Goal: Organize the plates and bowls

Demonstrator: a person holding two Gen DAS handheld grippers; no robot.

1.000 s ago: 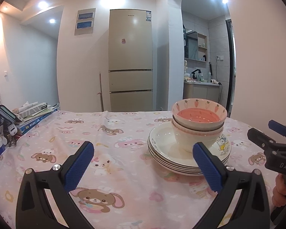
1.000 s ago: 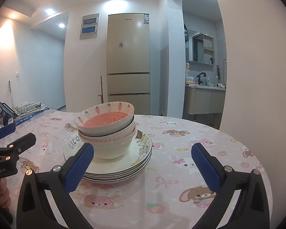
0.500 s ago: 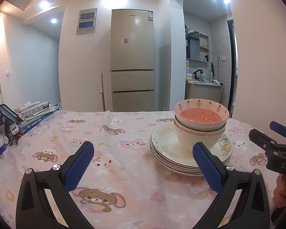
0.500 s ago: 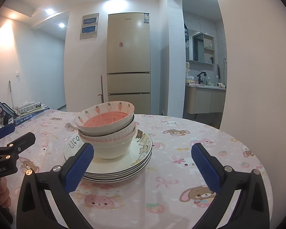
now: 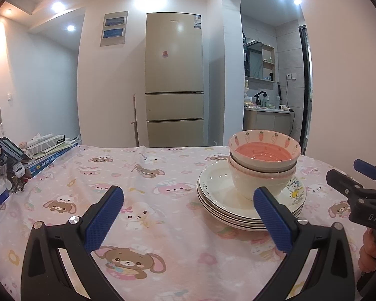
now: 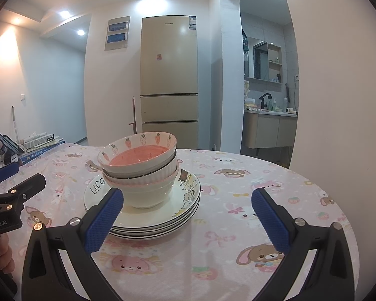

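A stack of white plates rests on the pink cartoon tablecloth. On top of it stands a nest of bowls; the uppermost bowl has a pink inside and a fruit-patterned rim, above a ribbed white bowl. My left gripper is open, low over the cloth, left of and nearer than the stack, holding nothing. My right gripper is open too, on the near right side of the stack, also empty. Each gripper shows at the edge of the other's view.
Books, boxes and small clutter sit at the table's left edge. The round table's edge curves close to the wall on the right. A beige fridge stands behind, with a washbasin alcove to its right. A hand holds the right tool.
Almost nothing has moved. The left wrist view has drifted slightly, so the stack sits a little further right and higher in it. Both grippers stay open.
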